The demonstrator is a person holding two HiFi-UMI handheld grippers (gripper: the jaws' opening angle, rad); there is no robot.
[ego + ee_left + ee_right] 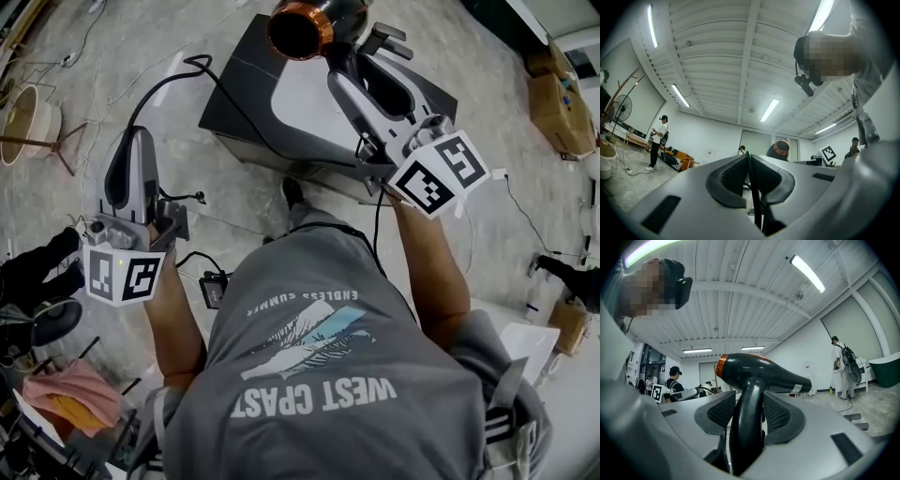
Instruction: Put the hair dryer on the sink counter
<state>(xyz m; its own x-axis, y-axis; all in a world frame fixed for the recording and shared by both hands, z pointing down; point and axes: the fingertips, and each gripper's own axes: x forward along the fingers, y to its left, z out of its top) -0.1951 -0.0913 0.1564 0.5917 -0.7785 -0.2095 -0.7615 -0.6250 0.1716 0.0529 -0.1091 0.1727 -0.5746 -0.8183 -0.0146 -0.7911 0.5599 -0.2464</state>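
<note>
The right gripper [351,64] is clamping the hair dryer [309,23] by its black handle. In the right gripper view the ribbed pads of the right gripper [749,404] are pressing on both sides of that handle, so the jaws are standing fairly wide around it. The hair dryer [761,371] is sitting upright in the grip, with its orange-ringed mouth pointing left and its tail pointing right.

From the head view the dryer is hanging in the air over the far side of the sink counter [230,94], a dark block with a pale basin sunk into it. It is not resting on the counter.

The left gripper [139,139] is hovering over the floor [94,112], to the left of the counter and well apart from the dryer. In the left gripper view the jaws of the left gripper [750,161] are sitting almost together, pinching a thin black cord [755,197]. In the head view the cord [173,80] is looping from this gripper toward the far left corner of the counter.

The person in a gray T-shirt [328,375] is standing just near the counter and holding both arms forward. A pink cloth [70,389] is lying at the near left.
</note>
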